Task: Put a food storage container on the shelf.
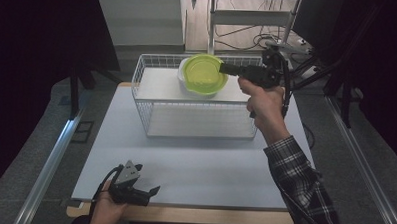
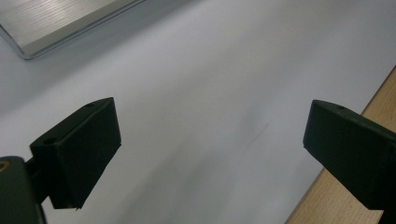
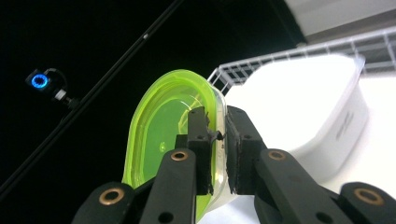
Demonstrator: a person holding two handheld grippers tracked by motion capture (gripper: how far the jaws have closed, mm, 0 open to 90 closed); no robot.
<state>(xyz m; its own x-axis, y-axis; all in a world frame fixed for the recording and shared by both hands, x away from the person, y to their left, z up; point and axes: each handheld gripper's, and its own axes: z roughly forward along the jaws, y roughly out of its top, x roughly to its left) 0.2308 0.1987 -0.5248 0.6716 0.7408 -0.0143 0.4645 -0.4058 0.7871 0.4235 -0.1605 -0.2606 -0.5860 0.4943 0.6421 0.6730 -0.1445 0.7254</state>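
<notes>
Green lid pinched at rim, held over wire basket.
Left gripper (image 1: 146, 192) idle near table (image 1: 194, 164) front edge, jaws wide, empty. Right gripper (image 3: 217, 140) clamped on lid (image 1: 204, 74) rim above white tub (image 3: 303, 105) in basket (image 1: 145, 112). Thin, light, likely flexy and slick plastic; edge grip best.

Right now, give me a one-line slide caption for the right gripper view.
Right gripper pinches the green lid's rim beside the white container in the wire basket.
</notes>
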